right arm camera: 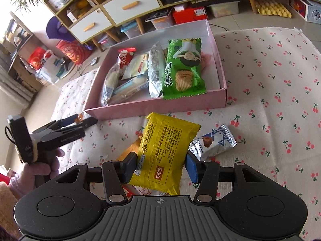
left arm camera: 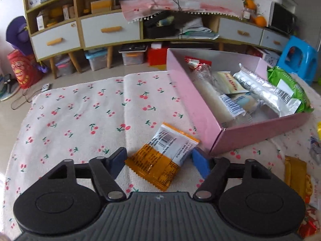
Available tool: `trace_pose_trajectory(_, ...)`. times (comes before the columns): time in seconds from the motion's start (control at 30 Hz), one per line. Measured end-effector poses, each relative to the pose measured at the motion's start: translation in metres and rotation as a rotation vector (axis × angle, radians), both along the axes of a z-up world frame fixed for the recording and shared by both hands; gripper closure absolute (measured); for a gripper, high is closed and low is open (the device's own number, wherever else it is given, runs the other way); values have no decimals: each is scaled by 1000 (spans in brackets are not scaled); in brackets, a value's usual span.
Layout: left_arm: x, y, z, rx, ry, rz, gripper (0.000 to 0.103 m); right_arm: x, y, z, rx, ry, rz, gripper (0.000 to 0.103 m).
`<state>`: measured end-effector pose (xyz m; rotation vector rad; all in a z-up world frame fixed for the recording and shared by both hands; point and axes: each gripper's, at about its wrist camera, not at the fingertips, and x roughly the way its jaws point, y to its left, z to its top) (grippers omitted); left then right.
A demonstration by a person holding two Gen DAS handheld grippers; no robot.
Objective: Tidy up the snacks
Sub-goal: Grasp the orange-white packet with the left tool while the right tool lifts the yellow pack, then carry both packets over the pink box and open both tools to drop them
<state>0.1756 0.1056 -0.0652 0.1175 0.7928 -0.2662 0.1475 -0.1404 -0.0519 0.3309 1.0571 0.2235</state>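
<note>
- Hovering low over the cherry cloth (left arm camera: 84, 108), the left gripper (left arm camera: 160, 160) stands apart around an orange packet (left arm camera: 162, 158); neither pad seems to press it, and the packet lies flat on the cloth, so I read this as lining up, not a grip.
- That packet sits just beside the pink box (left arm camera: 200, 108), near its front corner, a short carry from where it belongs.
- Over on the other side, the right gripper (right arm camera: 159, 167) is clamped on a yellow packet (right arm camera: 164, 150), pads pinching its lower sides so the pack juts forward toward the box.
- Inside the box, snacks lie side by side: a green chip bag (right arm camera: 183, 70) on the right, pale and silver wrappers to its left.
- One blue-and-white truffle packet (right arm camera: 212, 142) waits on the cloth, near the right finger.
- Another orange wrapper peeks from under the yellow one, though it's mostly hidden.
</note>
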Motion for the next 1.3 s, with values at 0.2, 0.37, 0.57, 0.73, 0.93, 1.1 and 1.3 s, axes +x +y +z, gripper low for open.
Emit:
trace_pose_trajectory(0.2, -10, -5, 2, 8, -19, -5, 54, 2, 2, -6, -16, 21, -4, 52)
trace_pose_trajectory(0.37, -20, -8, 5, 24, 10, 50, 55, 0, 2, -1, -13, 7, -7, 52)
trace_pose_trajectory(0.57, -31, -5, 13, 9, 88, 125, 56, -4, 3, 10, 9, -29, -7, 52)
trace_pose_trajectory(0.73, -44, 0, 30, -59, 108, 172, 56, -3, 4, 20, 35, -58, -12, 52)
trace_pose_trajectory(0.93, -47, 1, 63, -206, 64, 188, 56, 9, 4, 29, 82, -86, -31, 52)
trace_pose_trajectory(1.1, -37, -23, 71, -291, 49, 163, 56, 34, 6, 42, 102, -159, -44, 52)
trace_pose_trajectory(1.3, -17, -47, 60, -336, 17, 168, 55, 66, 7, 38, 124, -220, -61, 52)
